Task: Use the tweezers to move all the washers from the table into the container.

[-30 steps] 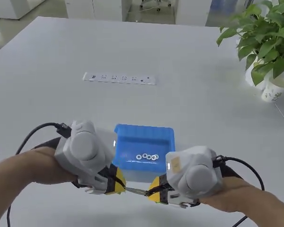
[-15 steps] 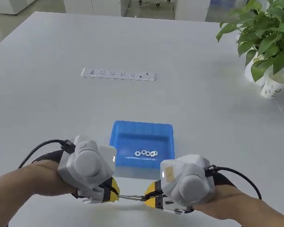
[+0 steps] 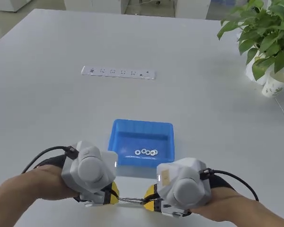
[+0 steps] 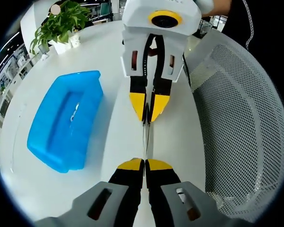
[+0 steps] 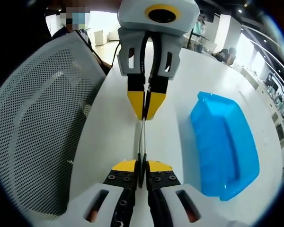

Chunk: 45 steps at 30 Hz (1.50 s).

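Note:
A blue container sits on the white table, with several washers in a row on its floor. Just in front of it, near the table's front edge, my two grippers face each other tip to tip. The left gripper and the right gripper are both shut on the thin metal tweezers, one at each end. In the left gripper view the tweezers run from my jaws to the right gripper, with the container to the left. In the right gripper view the tweezers reach the left gripper.
A white power strip lies further back on the table. A potted plant with a white pot stands at the far right. A grey mesh chair is just off the table's near edge.
Both grippers, still holding the tweezers between them, have drawn back from the container's front wall towards the person. The head camera has shifted a little too.

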### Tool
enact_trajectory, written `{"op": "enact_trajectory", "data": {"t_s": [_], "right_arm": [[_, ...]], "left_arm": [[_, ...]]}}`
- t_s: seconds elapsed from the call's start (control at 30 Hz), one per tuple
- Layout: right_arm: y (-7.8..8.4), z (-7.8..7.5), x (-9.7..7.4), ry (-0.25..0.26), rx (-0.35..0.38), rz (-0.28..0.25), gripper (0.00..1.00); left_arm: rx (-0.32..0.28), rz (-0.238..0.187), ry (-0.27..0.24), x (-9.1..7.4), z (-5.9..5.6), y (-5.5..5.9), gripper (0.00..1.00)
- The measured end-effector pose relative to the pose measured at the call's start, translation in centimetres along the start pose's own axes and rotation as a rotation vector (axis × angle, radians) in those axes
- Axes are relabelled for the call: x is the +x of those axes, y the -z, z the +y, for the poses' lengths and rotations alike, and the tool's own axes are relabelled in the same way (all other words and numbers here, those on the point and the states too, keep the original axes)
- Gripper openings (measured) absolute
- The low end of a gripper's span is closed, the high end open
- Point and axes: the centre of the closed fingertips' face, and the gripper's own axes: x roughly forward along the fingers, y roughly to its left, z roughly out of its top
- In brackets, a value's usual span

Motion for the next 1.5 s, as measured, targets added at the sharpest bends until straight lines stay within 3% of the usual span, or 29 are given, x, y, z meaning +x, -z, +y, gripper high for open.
{"op": "enact_trajectory", "data": {"t_s": [0.53, 1.03, 1.37, 1.5], "right_arm": [[0.1, -0.5, 0.2, -0.006, 0.023, 0.005, 0.11], [0.1, -0.6, -0.1, -0.004, 0.045, 0.011, 0.19], [-0.2, -1.5, -2.3, 0.040, 0.096, -0.021, 0.29], [-0.1, -2.2, -3.7, 0.077, 0.139, -0.041, 0.33]], "left_arm": [[-0.014, 0.027, -0.004, 0.5, 0.3, 1.0, 0.06], [-0.036, 0.022, 0.001, 0.3, 0.3, 1.1, 0.10], [-0.095, -0.031, -0.021, -1.2, 0.6, 0.8, 0.21], [-0.147, -0.080, -0.034, -2.2, 0.8, 0.5, 0.26]]}}
